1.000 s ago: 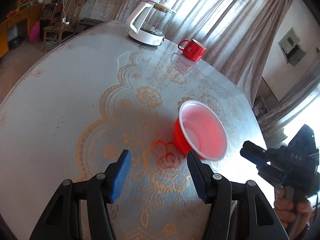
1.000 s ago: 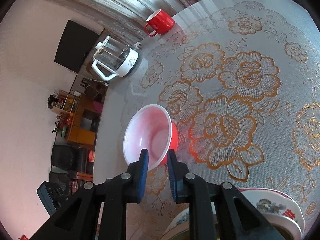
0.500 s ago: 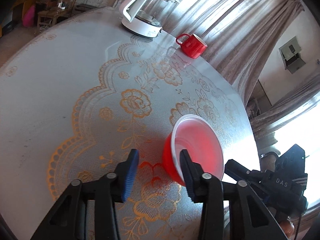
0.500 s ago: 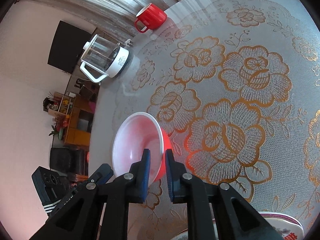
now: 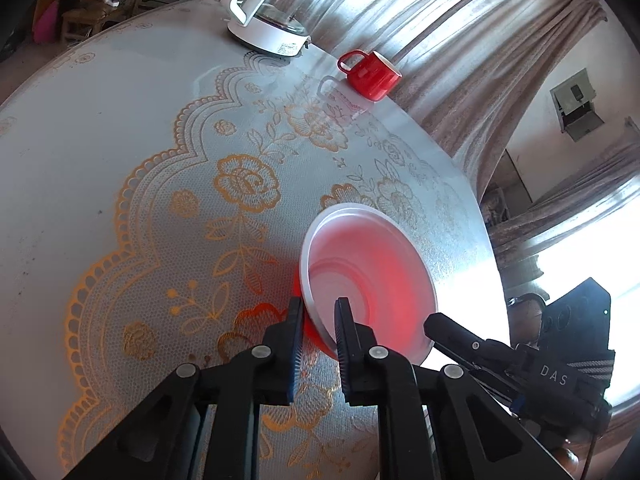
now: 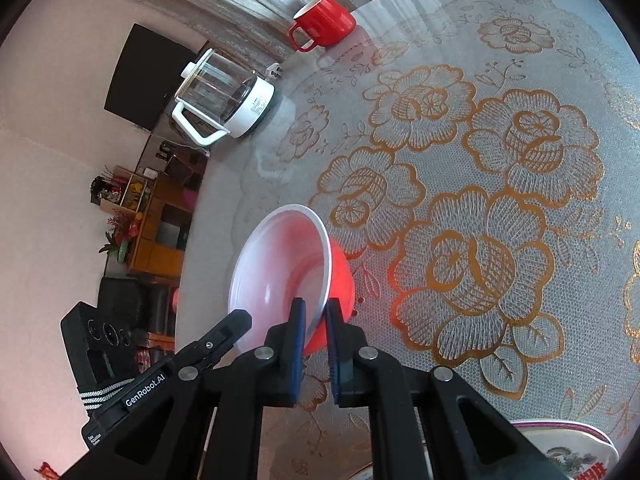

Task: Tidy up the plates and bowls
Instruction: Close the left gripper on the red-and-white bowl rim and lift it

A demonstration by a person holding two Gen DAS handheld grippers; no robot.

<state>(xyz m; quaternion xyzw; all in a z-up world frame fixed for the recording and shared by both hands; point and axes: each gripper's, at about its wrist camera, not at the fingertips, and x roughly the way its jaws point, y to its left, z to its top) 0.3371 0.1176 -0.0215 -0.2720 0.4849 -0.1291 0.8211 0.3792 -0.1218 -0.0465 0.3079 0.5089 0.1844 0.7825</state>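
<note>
A red bowl (image 5: 372, 276) with a pale inside sits tilted on the lace-covered round table (image 5: 100, 140). In the left wrist view my left gripper (image 5: 319, 320) is shut on its near rim, one blue pad on the red outside and one inside. My right gripper (image 5: 436, 322) reaches the rim from the right. In the right wrist view the same bowl (image 6: 276, 268) is pinched at its edge by my right gripper (image 6: 316, 316), shut on the rim. The left gripper's (image 6: 240, 318) tip shows at the bowl's left side there.
A red mug (image 5: 372, 76) and a glass kettle on a white base (image 5: 272, 20) stand at the table's far edge by the curtains. Patterned plates (image 6: 568, 452) lie at the lower right of the right wrist view. Furniture stands beyond the table edge.
My left gripper came forward to the bowl and closed from wide open onto its rim. The right gripper's pads tightened on the opposite rim.
</note>
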